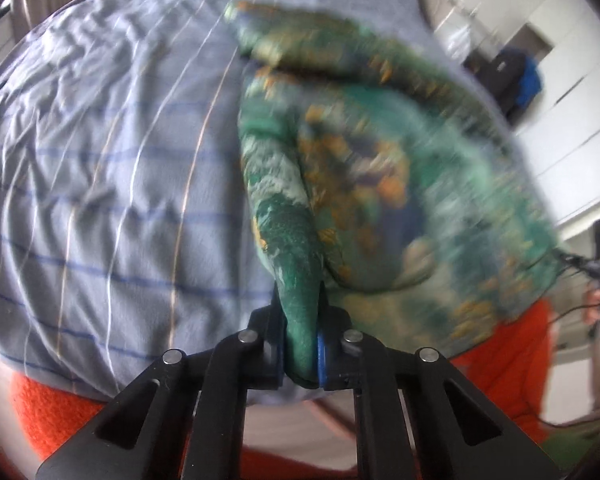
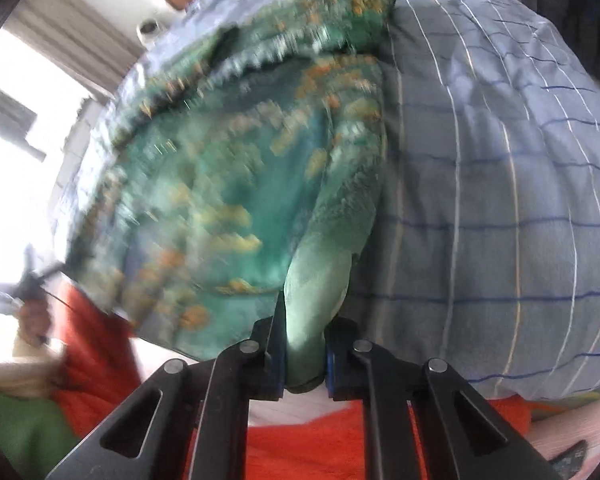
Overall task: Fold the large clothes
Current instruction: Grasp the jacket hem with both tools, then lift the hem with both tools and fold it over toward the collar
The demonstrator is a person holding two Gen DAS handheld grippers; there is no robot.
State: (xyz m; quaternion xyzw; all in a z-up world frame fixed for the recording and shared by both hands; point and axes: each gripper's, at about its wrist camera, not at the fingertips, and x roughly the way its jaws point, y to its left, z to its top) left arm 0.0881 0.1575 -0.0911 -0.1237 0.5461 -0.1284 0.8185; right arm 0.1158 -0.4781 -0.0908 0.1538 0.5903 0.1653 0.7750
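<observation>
In the left wrist view, a blue-grey checked bedsheet (image 1: 100,184) fills the frame from nine o'clock to twelve. At six o'clock the left gripper (image 1: 301,344) has its jaws pressed nearly together on a bunched corner of the green patterned garment (image 1: 379,168); the pinched cloth fills the narrow gap between the pads and pokes out below them. From there the garment runs up and fans out toward one and three o'clock, blurred, with a folded layer lying across its far end near twelve. At four o'clock an orange blanket (image 1: 507,352) shows under the garment's edge.

In the right wrist view, the orange blanket (image 2: 96,344) sits at eight o'clock. The garment (image 2: 204,184) spreads from nine to twelve o'clock, blurred, and narrows to a twisted corner at six o'clock. There the right gripper (image 2: 304,360) clamps it, jaws almost closed, cloth filling the gap. The bedsheet (image 2: 499,200) covers one to four o'clock.
</observation>
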